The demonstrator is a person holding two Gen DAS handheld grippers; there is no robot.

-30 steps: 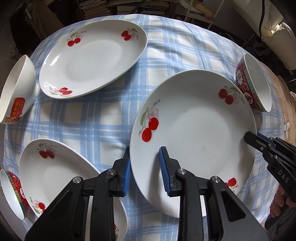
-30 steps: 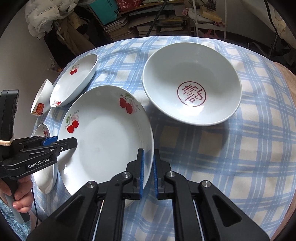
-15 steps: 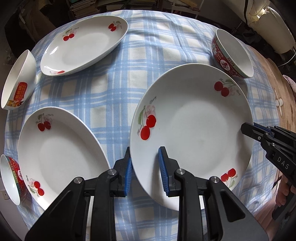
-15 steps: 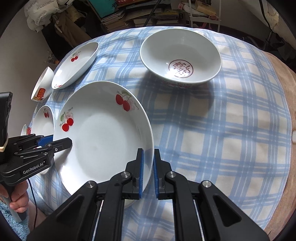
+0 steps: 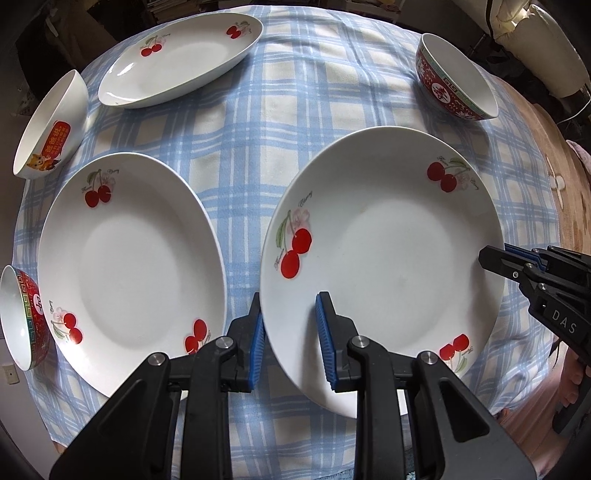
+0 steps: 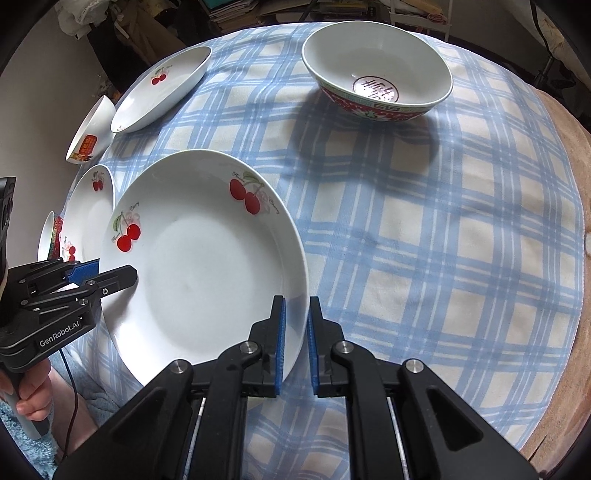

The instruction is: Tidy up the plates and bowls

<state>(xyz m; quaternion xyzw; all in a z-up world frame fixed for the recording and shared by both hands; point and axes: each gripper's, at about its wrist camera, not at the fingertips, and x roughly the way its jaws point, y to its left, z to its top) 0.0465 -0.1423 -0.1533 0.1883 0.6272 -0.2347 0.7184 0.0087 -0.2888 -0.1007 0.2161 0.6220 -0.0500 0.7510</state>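
Worktop: round, its brown edge (image 6: 565,155) bare at the right side.
Cover: blue-and-cream checked tablecloth (image 5: 295,122) spread over nearly the whole top.
Near left: cherry-print plate (image 5: 129,266) flat on the cloth.
Far left: second cherry-print plate (image 5: 177,62), near the far edge.
Left edge: white bowl with a red label (image 5: 48,129); closer in, a red-patterned bowl (image 5: 22,317) at the near-left rim.
Far right: red-patterned bowl with a red character inside (image 6: 376,70), standing upright, well apart from the plates.

Cluttered home: checked tablecloth (image 6: 424,240), stacked books (image 6: 236,14)
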